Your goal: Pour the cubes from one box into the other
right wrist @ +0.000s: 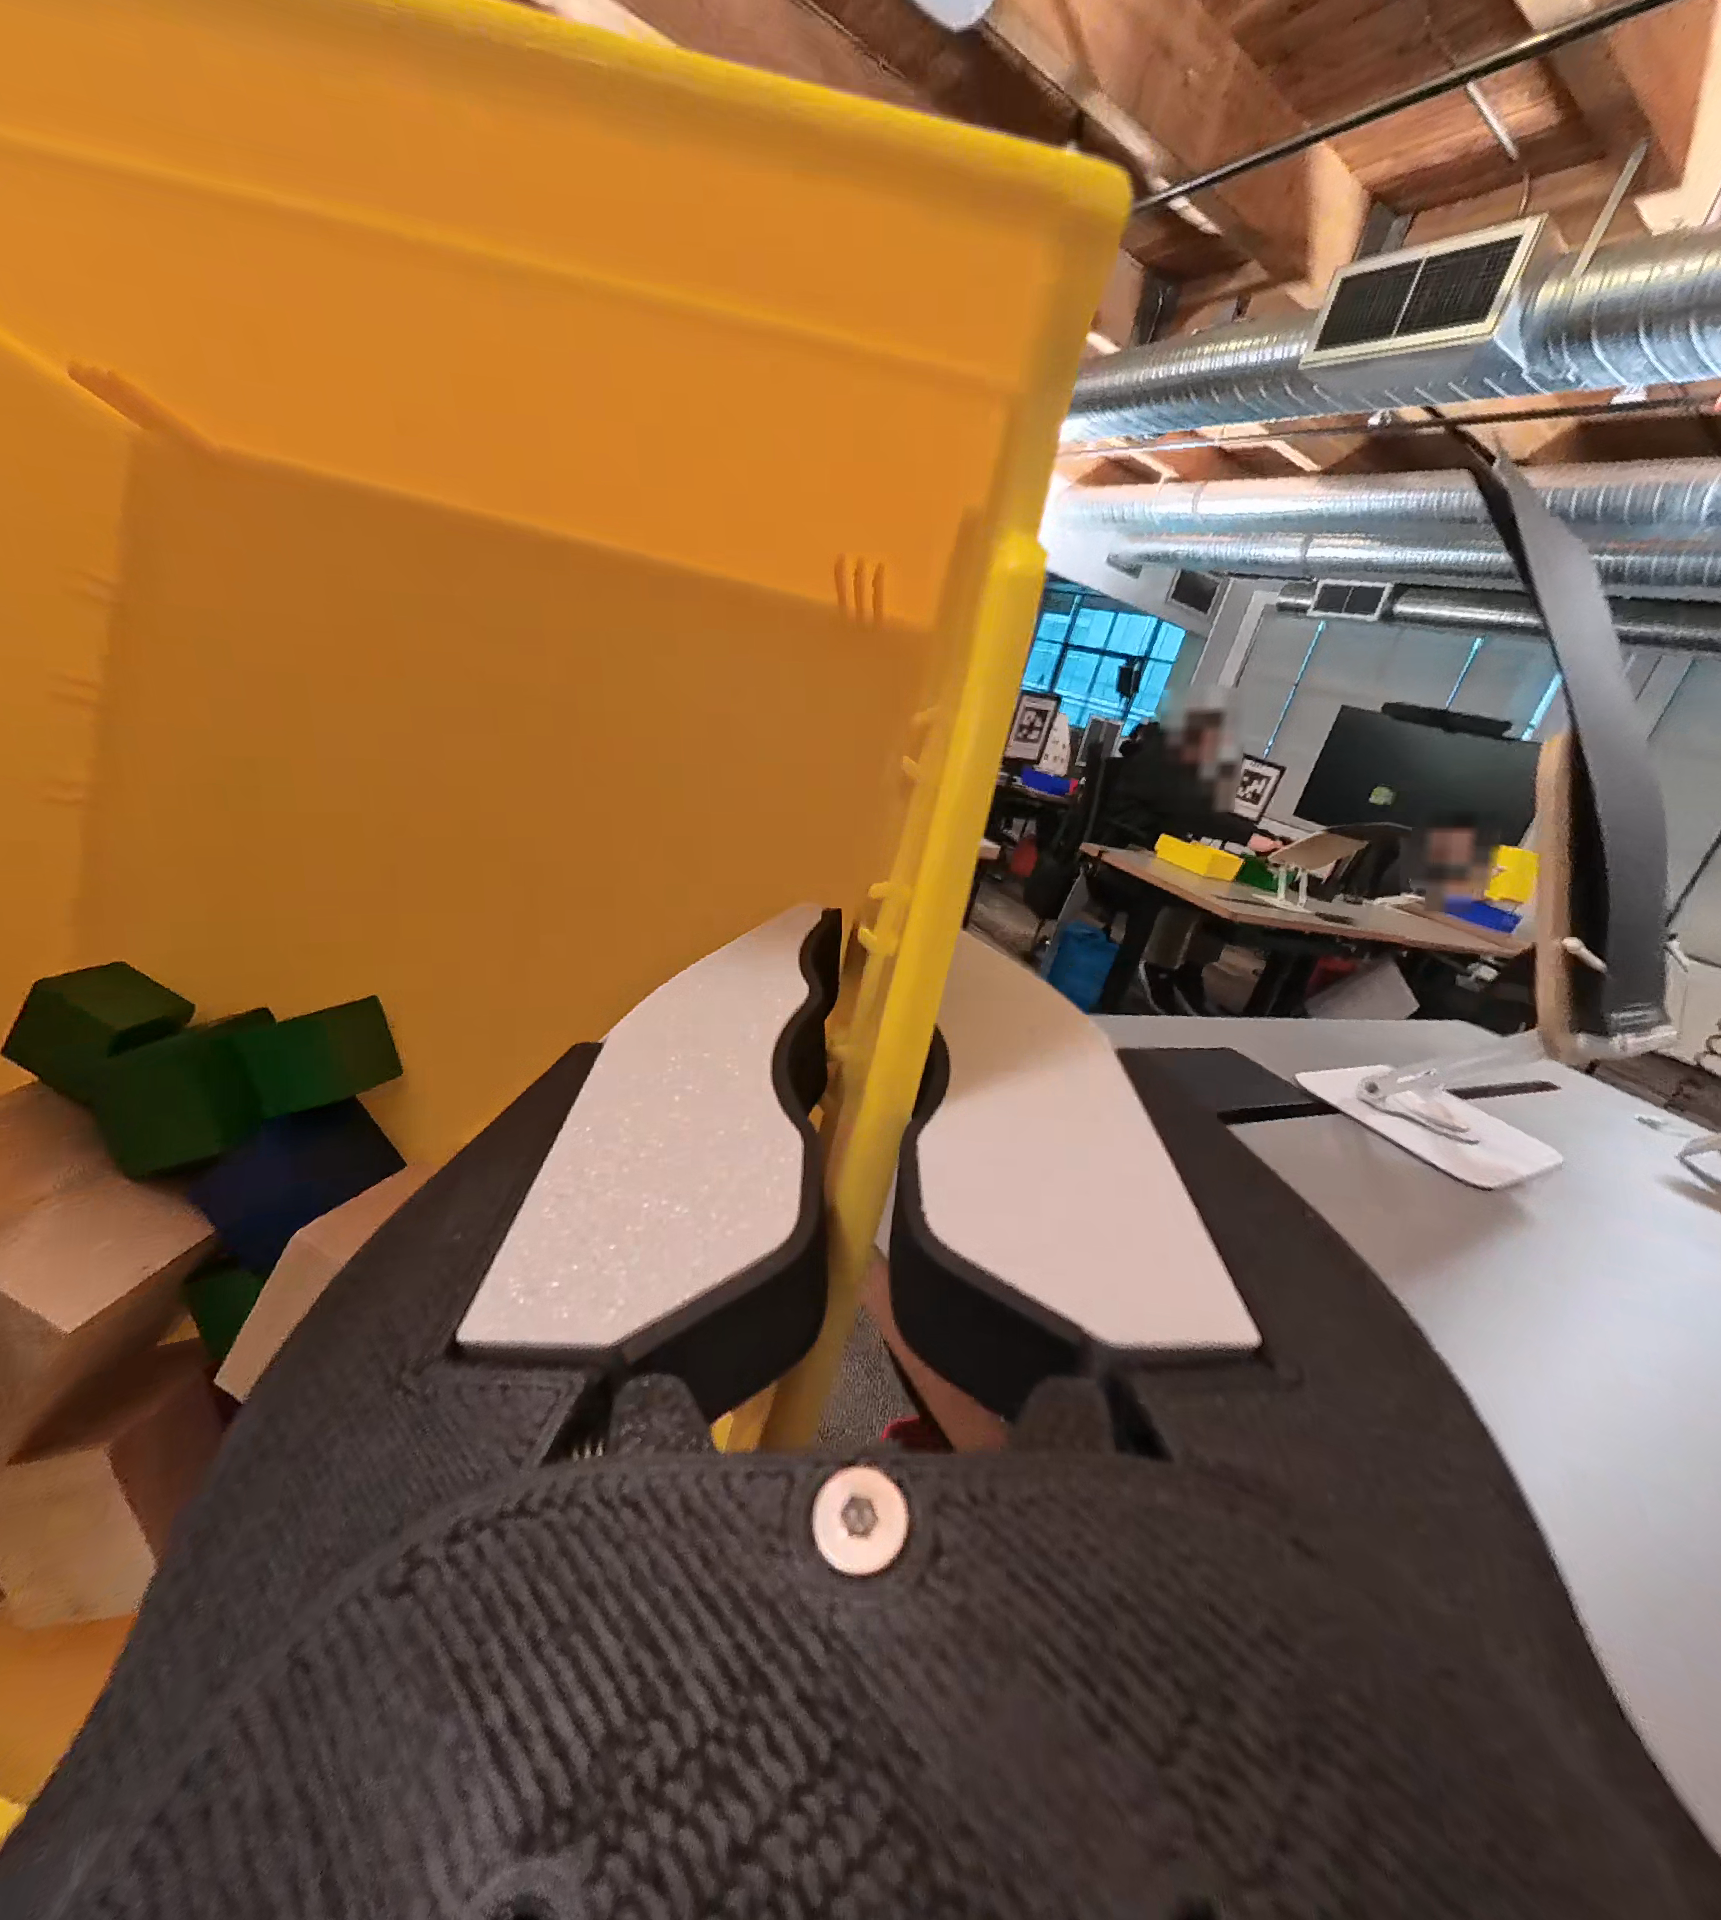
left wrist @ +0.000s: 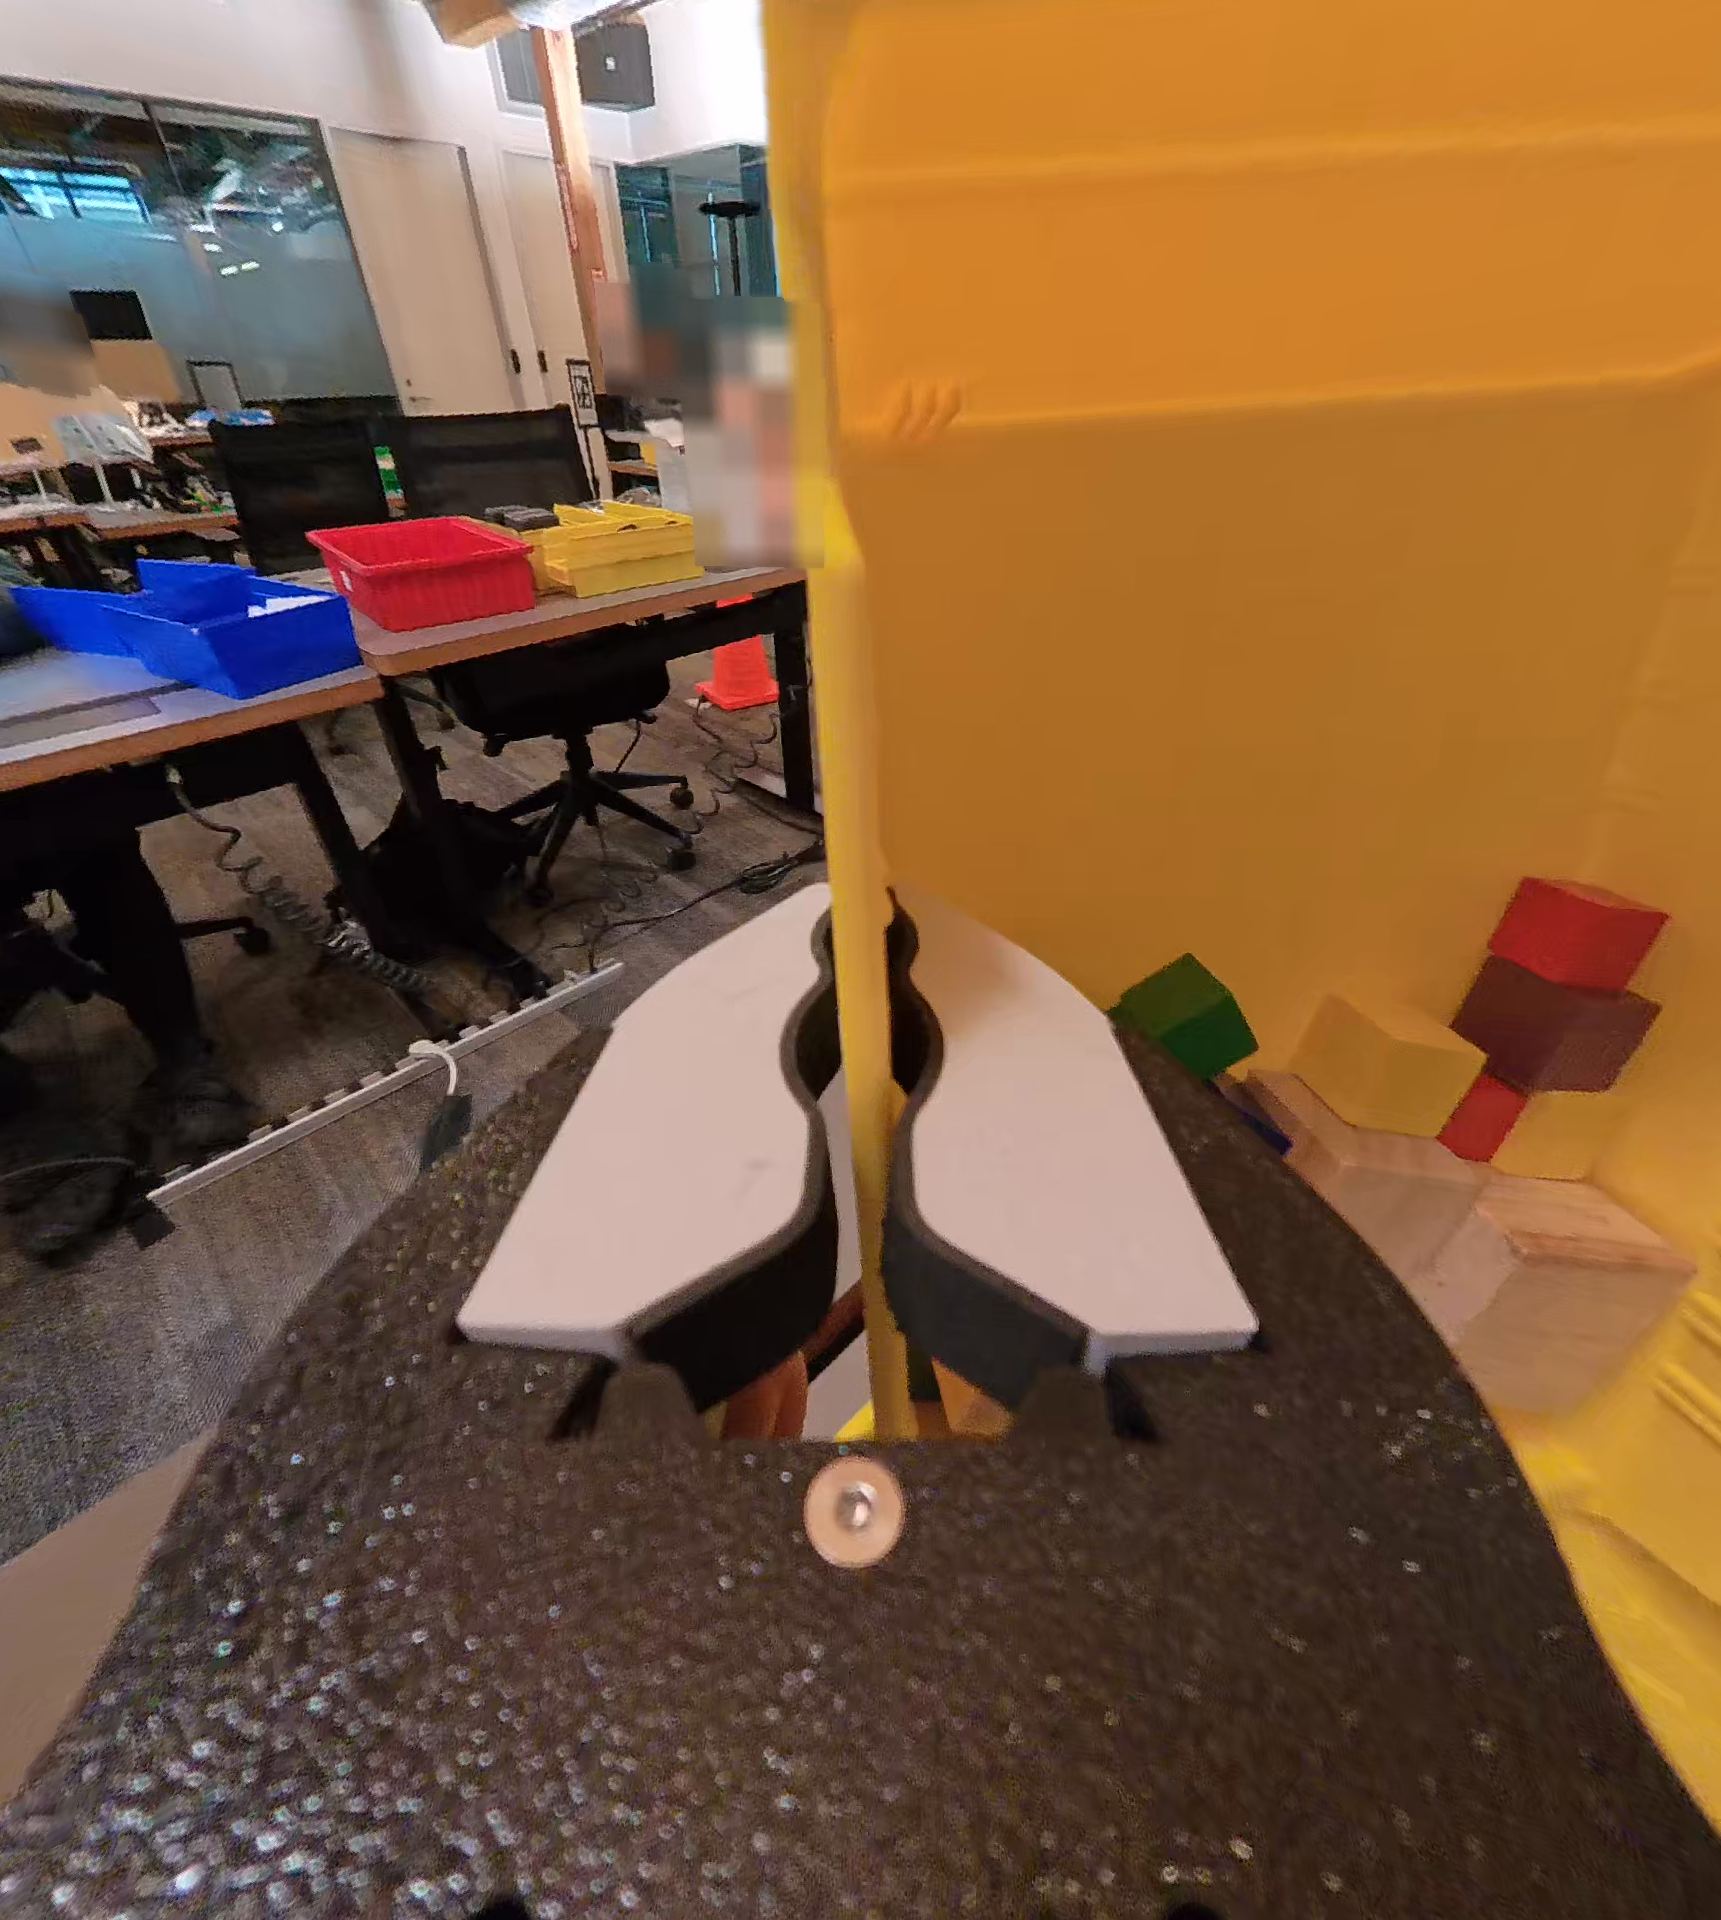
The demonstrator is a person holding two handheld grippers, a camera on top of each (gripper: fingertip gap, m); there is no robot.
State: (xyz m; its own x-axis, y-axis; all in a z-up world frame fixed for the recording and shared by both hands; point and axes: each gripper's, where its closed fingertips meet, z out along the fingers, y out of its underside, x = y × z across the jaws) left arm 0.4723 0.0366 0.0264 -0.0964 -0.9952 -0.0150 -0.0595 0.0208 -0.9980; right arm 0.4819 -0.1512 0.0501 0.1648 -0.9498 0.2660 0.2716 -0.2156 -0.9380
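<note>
A yellow box (left wrist: 1251, 623) is lifted and tipped steeply, so I look into its inside. My left gripper (left wrist: 861, 935) is shut on its left wall. My right gripper (right wrist: 871, 945) is shut on its right wall (right wrist: 939, 831). Several cubes lie piled in the low corner: in the left wrist view a green cube (left wrist: 1188, 1013), a yellow cube (left wrist: 1386, 1065), a red cube (left wrist: 1573, 930), a dark maroon cube (left wrist: 1552, 1023) and plain wooden cubes (left wrist: 1552, 1278); in the right wrist view green cubes (right wrist: 181, 1060), a dark blue cube (right wrist: 295, 1174) and wooden cubes (right wrist: 25, 1247). The other box is not in view.
Behind the left side stand desks with a red bin (left wrist: 425, 571), blue bins (left wrist: 212, 623) and yellow bins (left wrist: 617, 551), office chairs and an orange cone (left wrist: 736, 670). On the right a grey tabletop (right wrist: 1562, 1351) carries a stand with a black strap (right wrist: 1604, 904). People sit at far desks.
</note>
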